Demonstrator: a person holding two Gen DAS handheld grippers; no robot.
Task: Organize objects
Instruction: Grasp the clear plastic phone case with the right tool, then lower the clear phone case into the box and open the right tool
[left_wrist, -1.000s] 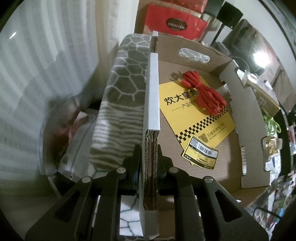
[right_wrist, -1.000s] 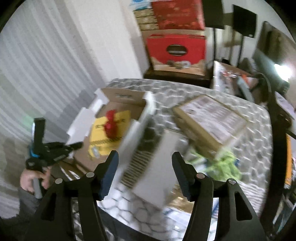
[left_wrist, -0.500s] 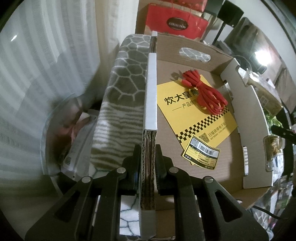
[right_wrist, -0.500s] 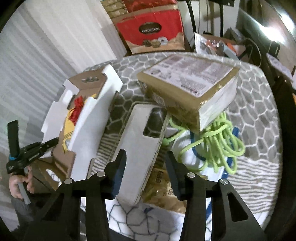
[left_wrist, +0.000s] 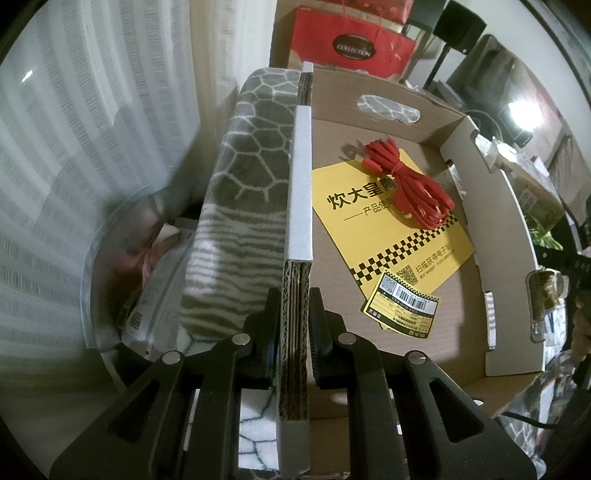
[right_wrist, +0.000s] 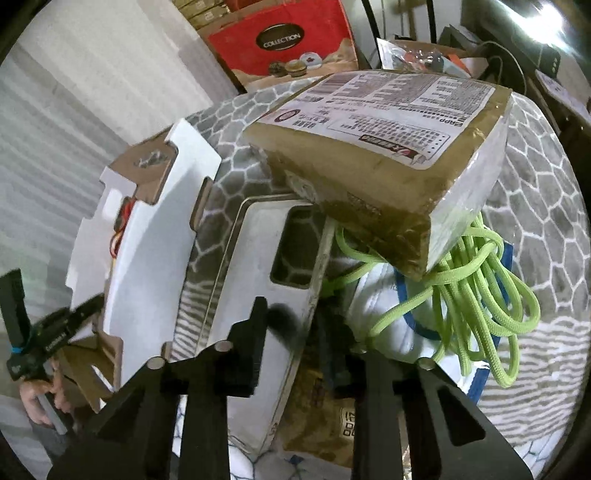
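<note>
The left gripper pinches the cardboard box wall, steadying it, while the right gripper fingers have just been closing around the white cardboard flap.

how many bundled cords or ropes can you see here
2. A red cable bundle lies on the yellow leaflet inside the open cardboard box. A green rope lies partly under the taped parcel. More may be hidden.

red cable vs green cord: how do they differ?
The red cable lies bundled inside the open cardboard box, on a yellow leaflet; the green cord sprawls loosely on the tablecloth, partly under a taped parcel. Red looks flat, green round. Both are coiled and ungripped.
</note>
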